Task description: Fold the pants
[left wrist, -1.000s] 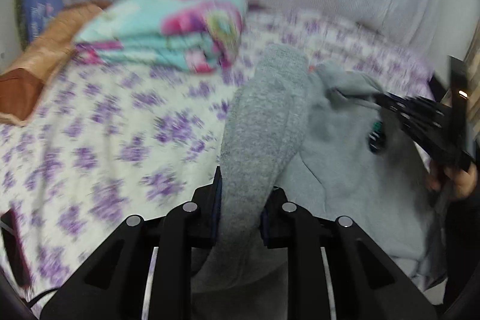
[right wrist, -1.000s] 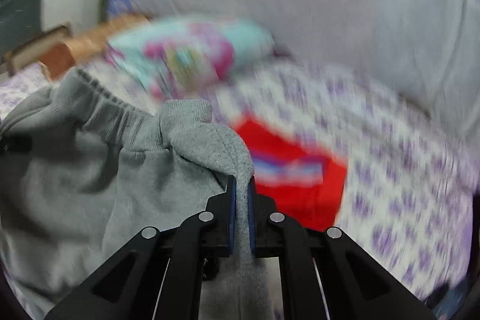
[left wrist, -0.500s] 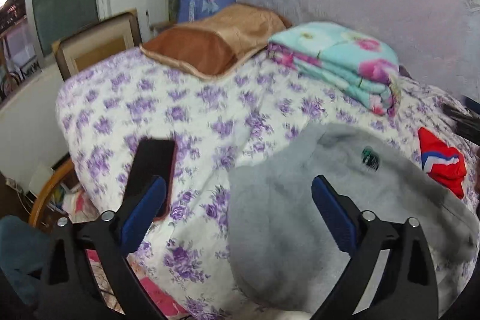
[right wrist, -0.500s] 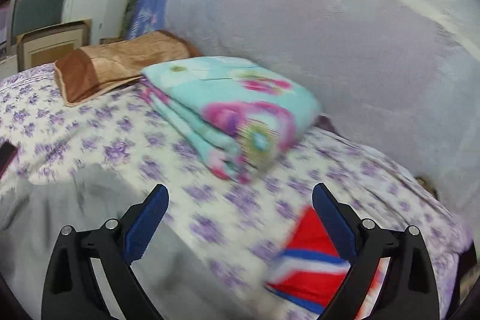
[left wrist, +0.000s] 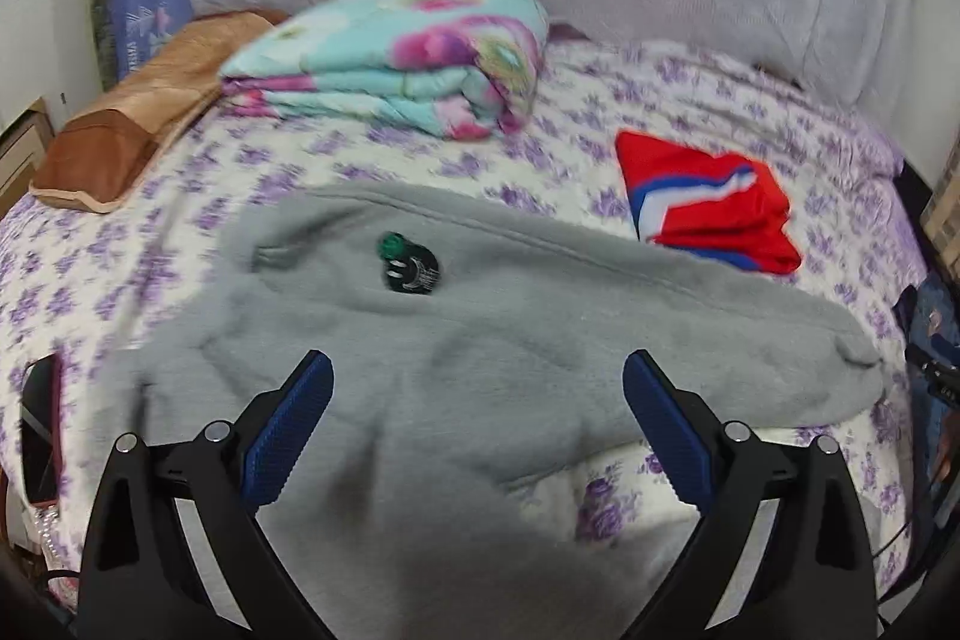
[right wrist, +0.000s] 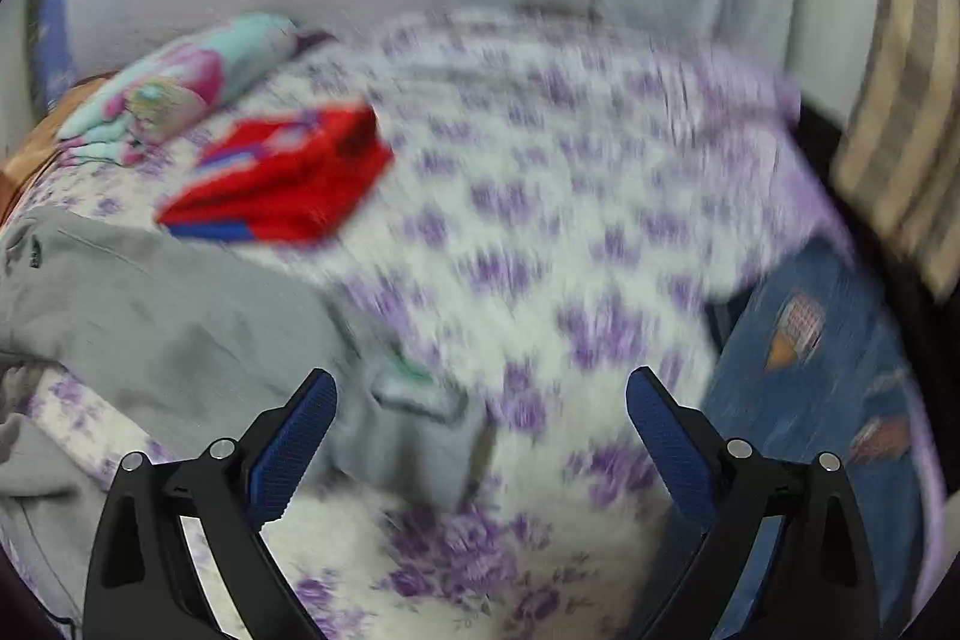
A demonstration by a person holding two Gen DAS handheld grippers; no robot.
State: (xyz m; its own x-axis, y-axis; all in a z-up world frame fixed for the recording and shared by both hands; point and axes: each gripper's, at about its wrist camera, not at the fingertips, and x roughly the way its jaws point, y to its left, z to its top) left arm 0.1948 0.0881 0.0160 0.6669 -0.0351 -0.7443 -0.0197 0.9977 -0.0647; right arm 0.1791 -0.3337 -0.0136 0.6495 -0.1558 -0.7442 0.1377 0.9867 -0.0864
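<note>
Pants of soft grey fleece [left wrist: 510,340] lie doubled across the purple-flowered bedsheet [left wrist: 180,232], so we judge one fold laid and more remaining, with our left gripper [left wrist: 477,400] and right gripper [right wrist: 480,406] both spread wide, holding nothing.

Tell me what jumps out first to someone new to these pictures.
The grey pants sprawl across the purple-flowered bedspread, just ahead of the left gripper, whose jaws stand wide open. Behind them a bright red folded garment lies on the right and a turquoise floral quilt sits folded by the wall.
</note>
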